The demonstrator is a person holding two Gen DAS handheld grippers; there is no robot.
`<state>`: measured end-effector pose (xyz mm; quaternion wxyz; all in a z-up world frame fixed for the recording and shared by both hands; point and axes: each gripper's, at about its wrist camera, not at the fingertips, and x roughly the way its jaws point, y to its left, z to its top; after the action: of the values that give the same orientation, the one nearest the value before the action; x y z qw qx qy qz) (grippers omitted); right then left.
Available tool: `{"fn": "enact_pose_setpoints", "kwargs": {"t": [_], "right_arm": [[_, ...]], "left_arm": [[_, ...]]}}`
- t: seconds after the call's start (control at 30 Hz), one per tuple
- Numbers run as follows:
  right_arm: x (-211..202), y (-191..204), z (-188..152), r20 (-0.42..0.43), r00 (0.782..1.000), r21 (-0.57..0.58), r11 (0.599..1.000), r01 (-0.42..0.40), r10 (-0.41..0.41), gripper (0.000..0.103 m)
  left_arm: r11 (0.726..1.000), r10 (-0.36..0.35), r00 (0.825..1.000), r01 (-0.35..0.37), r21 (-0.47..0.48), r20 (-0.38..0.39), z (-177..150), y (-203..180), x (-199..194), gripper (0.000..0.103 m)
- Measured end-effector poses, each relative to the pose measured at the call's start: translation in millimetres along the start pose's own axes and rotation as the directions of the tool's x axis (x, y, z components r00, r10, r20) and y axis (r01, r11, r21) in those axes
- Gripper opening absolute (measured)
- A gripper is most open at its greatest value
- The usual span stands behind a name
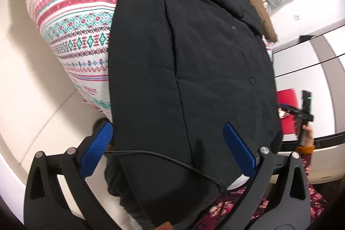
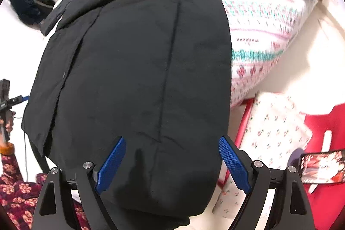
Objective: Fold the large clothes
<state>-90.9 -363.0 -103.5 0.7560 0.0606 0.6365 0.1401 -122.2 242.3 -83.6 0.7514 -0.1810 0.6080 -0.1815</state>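
A black padded coat (image 1: 194, 61) lies spread flat on a bed, its collar at the far end and its hem hanging over the near edge. In the left wrist view my left gripper (image 1: 167, 126) hovers open above the hem's left part, and a thin black cable (image 1: 172, 156) crosses between its blue pads. The right wrist view shows the same coat (image 2: 133, 61), with my right gripper (image 2: 172, 139) open over the hem's right part and nothing between its pads. Each gripper also shows small at the other view's edge: the right gripper (image 1: 286, 108) and the left gripper (image 2: 23, 98).
A patterned bedspread (image 1: 71, 21) covers the bed. A brown furry garment (image 1: 252, 3) lies beside the coat's collar. A red chair (image 2: 323, 122) with folded floral cloth (image 2: 271, 122) and a phone (image 2: 319, 167) stands right of the bed. A dark bag (image 2: 28, 5) sits far left.
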Motion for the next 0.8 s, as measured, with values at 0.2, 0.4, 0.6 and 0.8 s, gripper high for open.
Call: {"fn": "enact_pose_setpoints", "kwargs": {"t": [0.2, 0.4, 0.6, 0.8], "right_arm": [[15.6, -26.2, -6.0, -0.048, 0.997, 0.088, 0.994, -0.062, 0.066, 0.089], [21.4, -30.4, -9.8, -0.047, 0.992, 0.119, 0.987, -0.108, 0.114, 0.089], [37.7, -34.2, -9.3, -0.036, 0.980, 0.192, 0.964, -0.183, 0.193, 0.089], [34.2, -35.4, -21.0, 0.011, 0.977, 0.192, 0.959, -0.209, 0.211, 0.073]], "left_arm": [[0.993, 0.121, 0.993, -0.121, 0.000, 0.006, 3.0, 15.7, 5.3, 0.102], [0.999, -0.042, 0.999, 0.042, -0.021, -0.027, 2.4, 28.7, 1.3, 0.101], [0.988, -0.153, 0.986, 0.150, -0.045, -0.069, 4.4, 20.7, 24.1, 0.080], [0.992, -0.120, 0.992, 0.119, -0.029, -0.025, -0.2, 14.0, 11.6, 0.046]]}}
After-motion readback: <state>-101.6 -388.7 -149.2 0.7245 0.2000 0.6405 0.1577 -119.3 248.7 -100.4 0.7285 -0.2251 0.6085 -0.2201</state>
